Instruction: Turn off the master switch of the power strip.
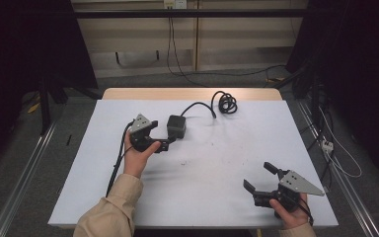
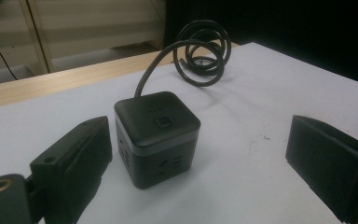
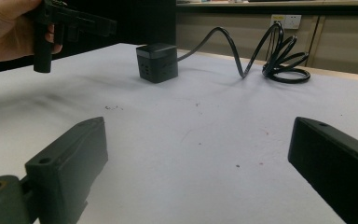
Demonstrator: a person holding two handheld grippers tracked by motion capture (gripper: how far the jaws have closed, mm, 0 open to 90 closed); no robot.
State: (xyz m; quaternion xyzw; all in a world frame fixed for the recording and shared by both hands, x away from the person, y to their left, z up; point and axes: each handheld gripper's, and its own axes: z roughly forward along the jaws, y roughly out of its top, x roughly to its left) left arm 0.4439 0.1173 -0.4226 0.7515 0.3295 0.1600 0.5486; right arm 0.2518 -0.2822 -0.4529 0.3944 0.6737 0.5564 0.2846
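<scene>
A black cube power strip (image 1: 176, 126) sits on the white table top (image 1: 227, 158), its black cable running back to a coil (image 1: 225, 102). My left gripper (image 1: 161, 136) is open just left of the cube. In the left gripper view the cube (image 2: 157, 137) stands between and slightly ahead of the spread jaws of the left gripper (image 2: 199, 156); the left jaw is close to it, the right one far off. My right gripper (image 1: 258, 176) is open near the table's front right corner, holding nothing. The right gripper view has the cube (image 3: 157, 63) far ahead.
The cable coil (image 3: 284, 56) lies near the table's far edge, where a wooden strip (image 1: 192, 94) shows. The left hand (image 3: 4, 28) and its gripper (image 3: 70, 23) appear at the upper left of the right gripper view. Small dark specks (image 3: 112, 108) mark the middle of the sheet.
</scene>
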